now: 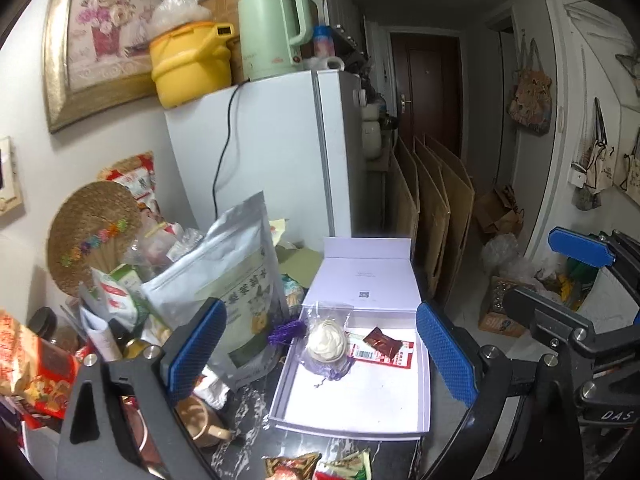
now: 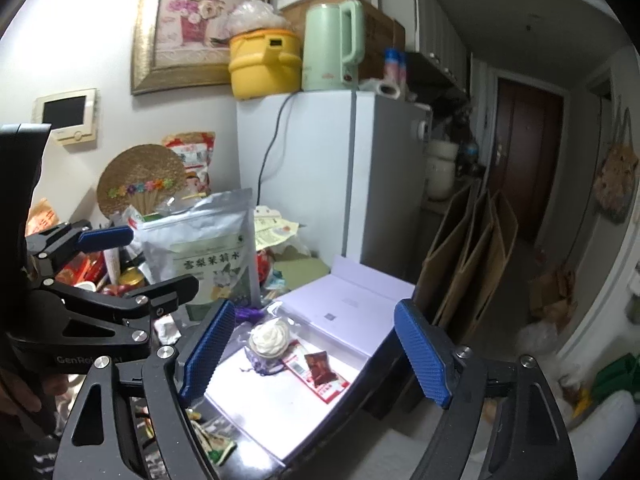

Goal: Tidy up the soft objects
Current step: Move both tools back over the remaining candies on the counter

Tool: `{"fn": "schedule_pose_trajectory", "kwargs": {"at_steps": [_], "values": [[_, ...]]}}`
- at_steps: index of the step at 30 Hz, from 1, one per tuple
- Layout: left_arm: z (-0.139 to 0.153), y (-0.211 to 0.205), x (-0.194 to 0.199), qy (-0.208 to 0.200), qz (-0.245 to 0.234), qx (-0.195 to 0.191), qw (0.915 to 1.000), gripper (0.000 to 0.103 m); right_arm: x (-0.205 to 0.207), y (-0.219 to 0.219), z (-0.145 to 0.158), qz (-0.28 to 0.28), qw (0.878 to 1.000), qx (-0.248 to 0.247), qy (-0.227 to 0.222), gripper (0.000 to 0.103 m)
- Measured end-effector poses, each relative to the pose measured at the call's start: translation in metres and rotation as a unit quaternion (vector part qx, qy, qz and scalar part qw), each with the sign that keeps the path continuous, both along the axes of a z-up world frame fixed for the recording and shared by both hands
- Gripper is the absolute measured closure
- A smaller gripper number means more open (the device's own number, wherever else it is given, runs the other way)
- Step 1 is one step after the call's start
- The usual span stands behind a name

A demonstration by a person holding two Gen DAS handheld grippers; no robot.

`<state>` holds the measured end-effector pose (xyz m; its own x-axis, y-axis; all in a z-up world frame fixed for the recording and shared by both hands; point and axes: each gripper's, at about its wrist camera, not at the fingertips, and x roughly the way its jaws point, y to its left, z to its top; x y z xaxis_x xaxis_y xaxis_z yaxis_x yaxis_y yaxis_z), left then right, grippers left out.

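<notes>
An open white box (image 1: 420, 400) (image 2: 248, 428) lies on the dark table with its lid folded back. Inside lie a cream rose-shaped soft thing in a clear wrapper over a purple pouch (image 1: 327, 343) (image 2: 269, 338), a small dark red packet (image 1: 385, 344) (image 2: 320, 368) and a red and white sachet (image 1: 394, 356) (image 2: 328, 390). My left gripper (image 1: 322, 354) hangs above the box, open, nothing between its blue pads. My right gripper (image 2: 314, 354) is open and empty too. In the left wrist view the right gripper (image 1: 560, 280) shows at the right; the left gripper (image 2: 132, 260) appears at the left of the right wrist view.
A silver pouch (image 1: 236, 300) (image 2: 208, 256) stands left of the box among snack packets and a straw fan (image 1: 92, 236). A white fridge (image 1: 280, 152) carries a yellow pot (image 1: 190, 64) and a green kettle (image 1: 276, 28). Flattened cardboard (image 1: 432, 216) leans to the right. Snack wrappers (image 1: 316, 466) lie in front.
</notes>
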<state>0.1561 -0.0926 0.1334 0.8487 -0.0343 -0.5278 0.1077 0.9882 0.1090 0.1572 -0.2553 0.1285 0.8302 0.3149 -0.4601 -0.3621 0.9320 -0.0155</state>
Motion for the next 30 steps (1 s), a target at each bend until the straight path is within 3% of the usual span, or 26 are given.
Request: {"fn": "schedule_pose_trajectory", "kwargs": {"at_steps": [6,13,17,30], "values": [[0.002,0.002,-0.041,-0.029,-0.001,0.013,0.9995,0.006,-0.036,0.001,-0.001,0.003,1.0,-0.003,-0.026,0.02],[-0.015,0.009,-0.076,-0.009,-0.007,-0.006,0.9999,0.006,-0.076,0.002,-0.015,0.015,0.999,-0.005,-0.032,0.019],[-0.028,0.008,-0.095,-0.013,0.001,0.001,0.9999,0.006,-0.09,0.004,-0.028,0.021,1.0,0.0,-0.022,0.019],[-0.079,0.017,-0.128,0.036,-0.001,-0.043,0.9984,0.006,-0.115,0.008,-0.09,0.056,0.997,0.034,0.048,0.019]]}}
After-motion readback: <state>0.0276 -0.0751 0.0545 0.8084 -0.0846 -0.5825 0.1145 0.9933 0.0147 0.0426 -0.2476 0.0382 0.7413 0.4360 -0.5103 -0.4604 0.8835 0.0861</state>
